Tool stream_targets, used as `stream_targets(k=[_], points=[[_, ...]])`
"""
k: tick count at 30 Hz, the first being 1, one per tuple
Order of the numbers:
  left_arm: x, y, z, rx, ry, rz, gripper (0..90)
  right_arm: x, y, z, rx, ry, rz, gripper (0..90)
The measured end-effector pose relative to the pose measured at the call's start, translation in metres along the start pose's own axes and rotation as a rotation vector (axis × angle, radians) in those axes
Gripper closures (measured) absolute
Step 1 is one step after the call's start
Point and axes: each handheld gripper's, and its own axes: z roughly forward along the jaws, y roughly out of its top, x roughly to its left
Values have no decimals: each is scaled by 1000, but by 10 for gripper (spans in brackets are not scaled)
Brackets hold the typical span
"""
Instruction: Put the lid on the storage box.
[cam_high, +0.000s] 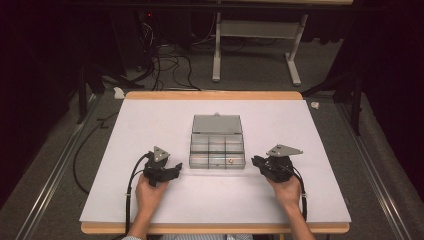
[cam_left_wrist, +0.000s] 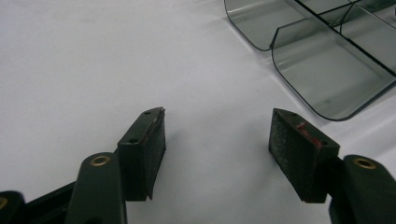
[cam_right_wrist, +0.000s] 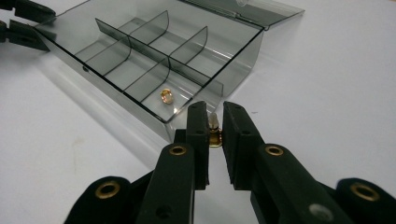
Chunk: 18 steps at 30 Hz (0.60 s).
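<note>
A clear grey compartment box (cam_high: 217, 159) lies open in the middle of the white table, its lid (cam_high: 217, 124) folded back flat. One small brass part (cam_right_wrist: 166, 96) rests in a near compartment of the box (cam_right_wrist: 243, 60). My right gripper (cam_right_wrist: 215, 109) is shut on a second small brass part with a white tip (cam_right_wrist: 214, 123), just outside the box's near corner. In the high view the right gripper (cam_high: 256, 161) sits right of the box. My left gripper (cam_left_wrist: 217, 140) stands open with nothing between its pads, over bare table beside the box's corner (cam_left_wrist: 322, 70), left of the box (cam_high: 172, 170).
The white sheet (cam_high: 150, 200) covers the wooden table, with bare room in front of and around the box. The left gripper's jaws (cam_right_wrist: 23, 21) show at the far side of the box. Cables and a frame stand on the floor beyond the table.
</note>
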Motion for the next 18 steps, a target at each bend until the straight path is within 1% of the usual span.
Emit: stream_targets(k=[8, 10, 18], points=[[0, 0, 0, 0, -1, 0, 365, 5, 8, 3, -15, 22, -17, 820], [0, 0, 0, 0, -1, 0, 365, 7, 10, 3, -13, 27, -13, 820], [0, 0, 0, 0, -1, 0, 364, 10, 15, 7, -10, 46, -25, 820]])
